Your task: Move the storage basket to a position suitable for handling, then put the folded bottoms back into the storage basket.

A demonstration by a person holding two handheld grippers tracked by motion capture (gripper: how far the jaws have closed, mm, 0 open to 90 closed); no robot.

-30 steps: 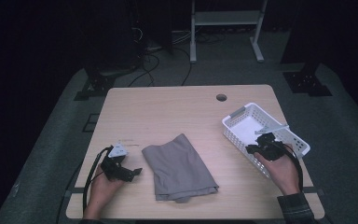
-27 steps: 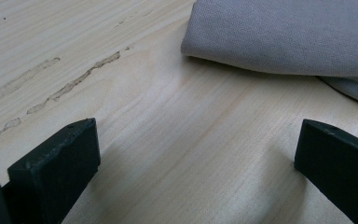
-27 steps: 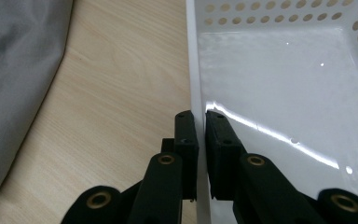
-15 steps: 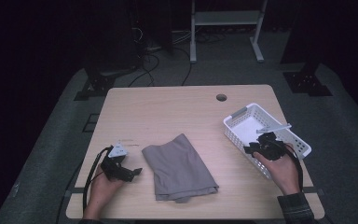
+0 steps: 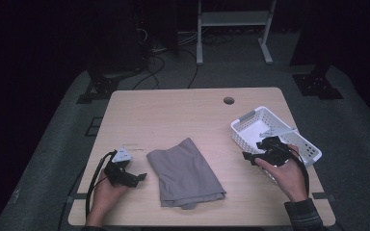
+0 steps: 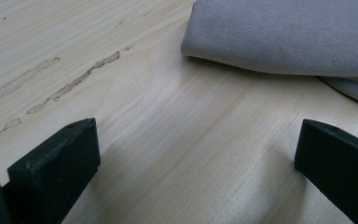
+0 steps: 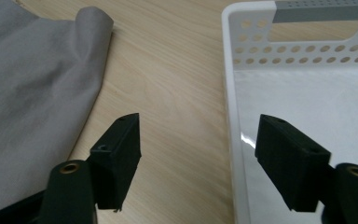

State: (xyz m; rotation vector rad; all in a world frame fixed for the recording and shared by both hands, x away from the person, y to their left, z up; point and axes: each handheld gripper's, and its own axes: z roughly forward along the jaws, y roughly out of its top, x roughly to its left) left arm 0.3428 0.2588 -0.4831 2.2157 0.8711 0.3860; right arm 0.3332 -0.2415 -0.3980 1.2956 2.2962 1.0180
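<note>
The soft, folded grey cloth (image 5: 185,172) lies on the smooth wooden table (image 5: 183,115) between two wide-open grippers, the left gripper (image 5: 137,177) and the right gripper (image 5: 248,158), left of the holey white plastic basket (image 5: 250,126).

The pale wooden table (image 5: 183,115) has a round hole (image 5: 229,100) near its far edge. A folded grey cloth (image 5: 185,172) lies flat near the front middle. A white perforated basket (image 5: 270,130) stands at the right side, well apart from the cloth.
</note>
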